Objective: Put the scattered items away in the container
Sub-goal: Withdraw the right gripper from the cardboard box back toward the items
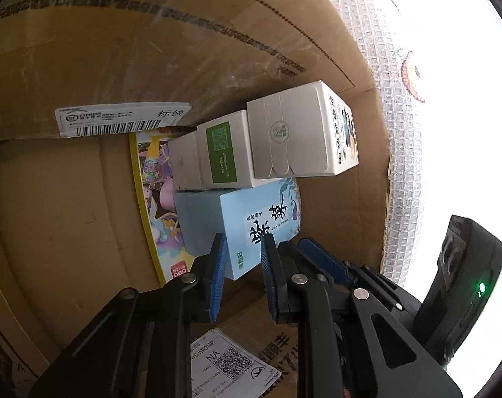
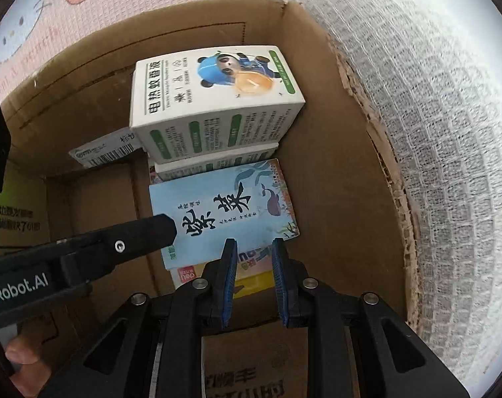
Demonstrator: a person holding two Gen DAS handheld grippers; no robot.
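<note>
Cardboard box (image 2: 330, 172), open-topped, brown, with a barcode shipping label (image 2: 105, 154) on its inner wall; serves as the container. Contents, packed along its right side: a white carton with a panda print (image 2: 218, 89) at the far end, resting on top of a smaller white carton with a green label (image 1: 222, 154); near that, a pale blue box with black calligraphy (image 2: 227, 212), lying flat on a yellow-edged cartoon-printed pack (image 1: 155, 205). Left tool (image 1: 242, 248): jaws nearly closed, nothing between them, hanging just above the blue box's near end. Right tool (image 2: 252, 253): jaws likewise nearly closed and empty, over the same near end. Surroundings: white waffle-weave cloth (image 2: 433, 132) to the right of the box; pink cartoon mat (image 2: 85, 10) beyond the far wall.
</note>
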